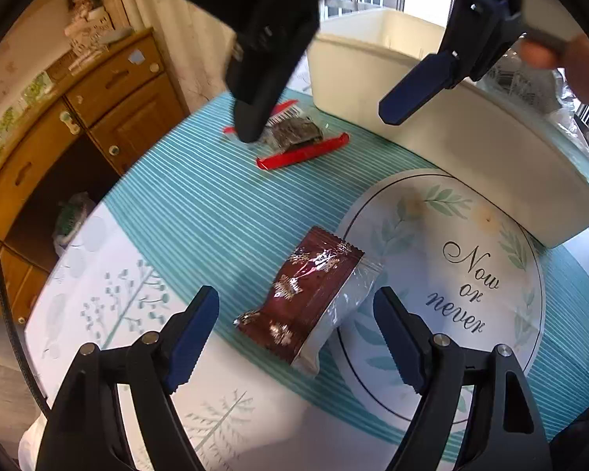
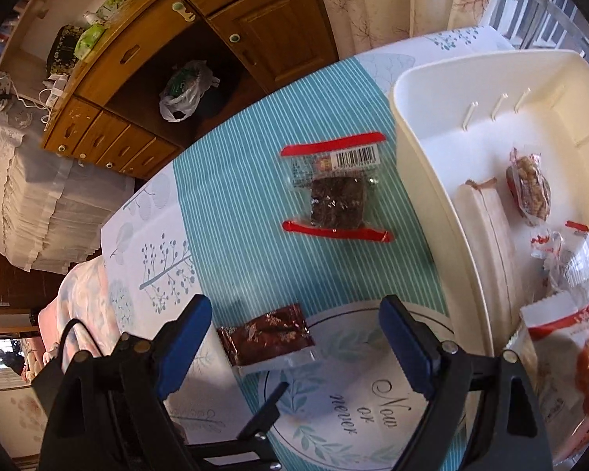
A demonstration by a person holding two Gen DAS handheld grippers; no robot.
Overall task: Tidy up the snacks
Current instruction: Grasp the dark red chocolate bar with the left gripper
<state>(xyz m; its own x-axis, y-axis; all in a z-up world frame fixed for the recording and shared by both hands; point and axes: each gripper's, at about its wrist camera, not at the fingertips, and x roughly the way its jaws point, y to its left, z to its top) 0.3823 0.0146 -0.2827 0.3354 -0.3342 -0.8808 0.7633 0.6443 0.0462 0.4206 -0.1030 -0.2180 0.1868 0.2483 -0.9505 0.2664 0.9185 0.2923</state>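
Two snacks are left outside the bin: the brown packet, its long axis tilted, is framed by the empty, wide-open left gripper, while the red-edged pack lies far beyond the equally open right gripper.

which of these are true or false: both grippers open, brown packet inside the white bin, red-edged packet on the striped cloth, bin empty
1. Both the left gripper and the right gripper are open. True.
2. The brown packet lies inside the white bin. False: it lies on the table, partly on the round mat.
3. The red-edged packet lies on the striped cloth. True.
4. The bin is empty. False: several wrapped snacks lie in it.
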